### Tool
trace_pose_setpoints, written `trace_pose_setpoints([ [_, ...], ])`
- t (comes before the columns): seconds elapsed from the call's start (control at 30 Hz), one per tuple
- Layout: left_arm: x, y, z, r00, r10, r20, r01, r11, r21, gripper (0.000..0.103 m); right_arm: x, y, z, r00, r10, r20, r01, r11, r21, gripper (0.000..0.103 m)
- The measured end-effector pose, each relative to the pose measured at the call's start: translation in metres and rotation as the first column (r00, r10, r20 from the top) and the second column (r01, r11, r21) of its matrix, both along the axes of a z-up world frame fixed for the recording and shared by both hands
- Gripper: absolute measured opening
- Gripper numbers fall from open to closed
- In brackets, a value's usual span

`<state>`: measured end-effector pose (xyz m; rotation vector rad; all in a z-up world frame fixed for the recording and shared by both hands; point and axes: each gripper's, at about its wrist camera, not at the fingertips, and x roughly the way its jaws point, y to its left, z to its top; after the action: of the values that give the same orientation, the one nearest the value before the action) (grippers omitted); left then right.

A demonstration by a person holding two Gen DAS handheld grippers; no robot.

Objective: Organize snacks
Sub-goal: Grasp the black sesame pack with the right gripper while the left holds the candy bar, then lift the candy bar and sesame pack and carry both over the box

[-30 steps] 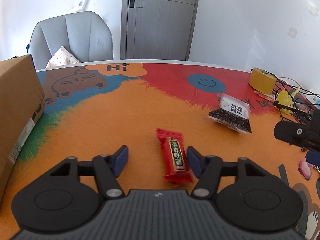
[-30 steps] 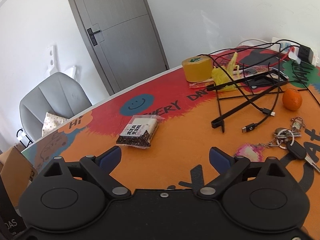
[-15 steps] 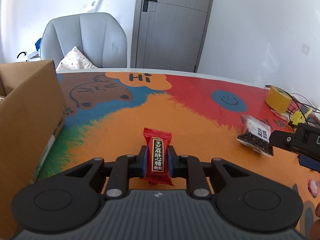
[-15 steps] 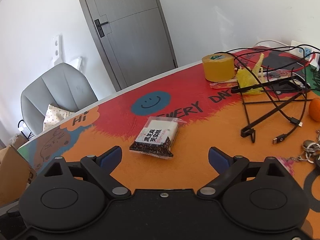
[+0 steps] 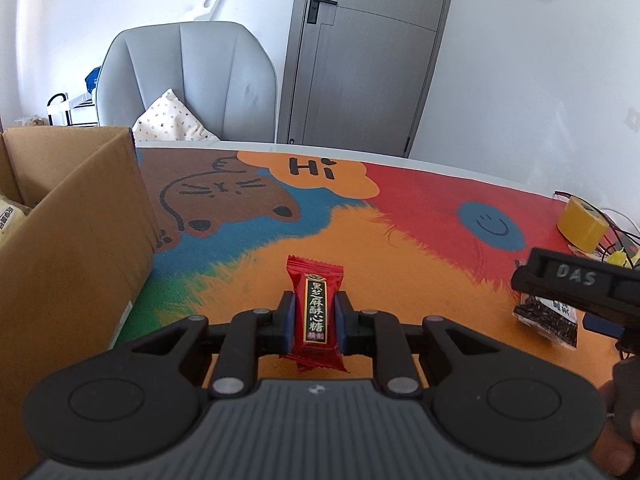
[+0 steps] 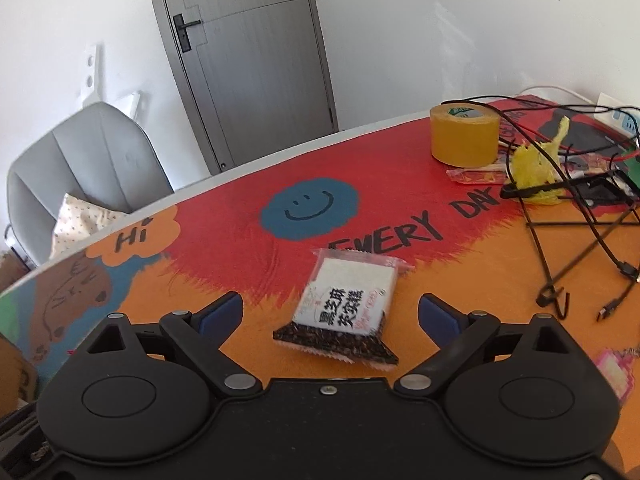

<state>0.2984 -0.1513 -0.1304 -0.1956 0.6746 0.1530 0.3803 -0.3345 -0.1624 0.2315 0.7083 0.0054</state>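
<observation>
**Red candy clamped on my left, sesame cake waiting on my right**

Now, at the far left stands a cardboard box [image 5: 76,240], open at the top, its near wall just beside my left gripper [image 5: 315,316]. My left jaws are closed on a red candy wrapper [image 5: 316,312]: long and narrow, crimped at both ends, with a black and gold label of Chinese characters down its middle. It stands nearly upright between my blue pads [image 5: 289,318], its lower end hanging below them over the orange part of the table mat [image 5: 248,248].

Further right lies the second snack, a sesame cake packet [image 6: 344,312]: clear wrap, white label with black characters, dark seeded slab showing at its near edge. It rests flat on the mat, between the fingers of my right gripper [image 6: 330,314] but touching neither; those jaws stand wide apart.

Beyond it, far right, sit a roll of yellow tape [image 6: 464,136], a crumpled yellow wrapper [image 6: 532,168] and a tangle of black cables [image 6: 580,240]. At the right edge lies a pink charm [image 6: 610,368]. Behind the table are a grey chair [image 5: 184,80] and a grey door [image 5: 368,52].
</observation>
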Motion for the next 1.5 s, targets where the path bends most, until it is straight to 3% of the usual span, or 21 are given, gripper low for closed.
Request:
trace_pose_setpoints([
  [0.1, -0.001, 0.001, 0.001, 1.000, -0.004, 0.000, 0.004, 1.000, 0.001, 0.019, 0.008, 0.006, -0.006, 1.000, -0.017, -0.016, 0.017, 0.999, -0.031, 0.093],
  [0.17, -0.003, 0.002, 0.003, 1.000, -0.003, -0.002, 0.003, 1.000, 0.000, 0.019, 0.010, 0.009, -0.010, 1.000, -0.006, -0.030, 0.005, 0.999, -0.042, 0.065],
  [0.2, -0.004, 0.002, 0.005, 1.000, -0.003, 0.001, 0.003, 1.000, 0.001, 0.019, 0.011, 0.011, -0.013, 0.999, 0.001, -0.048, -0.004, 0.998, -0.055, 0.064],
  [0.27, -0.009, 0.002, 0.008, 1.000, -0.005, 0.015, 0.005, 1.000, 0.011, 0.019, 0.005, 0.011, -0.013, 0.999, 0.004, -0.034, -0.006, 0.998, -0.062, 0.052],
  [0.33, -0.013, 0.003, 0.011, 1.000, -0.003, 0.022, 0.002, 1.000, 0.011, 0.019, -0.002, 0.008, -0.011, 0.999, 0.016, -0.032, -0.016, 0.999, -0.029, 0.050],
  [0.77, -0.043, 0.008, 0.031, 0.997, -0.036, 0.062, 0.035, 0.999, 0.019, 0.019, -0.051, 0.003, 0.001, 1.000, 0.010, 0.027, -0.012, 0.998, 0.067, 0.047],
  [1.5, -0.094, 0.038, 0.087, 0.985, -0.077, 0.154, 0.067, 0.995, 0.072, 0.019, -0.121, 0.019, 0.066, 0.965, 0.042, 0.257, -0.092, 0.978, 0.187, 0.047],
])
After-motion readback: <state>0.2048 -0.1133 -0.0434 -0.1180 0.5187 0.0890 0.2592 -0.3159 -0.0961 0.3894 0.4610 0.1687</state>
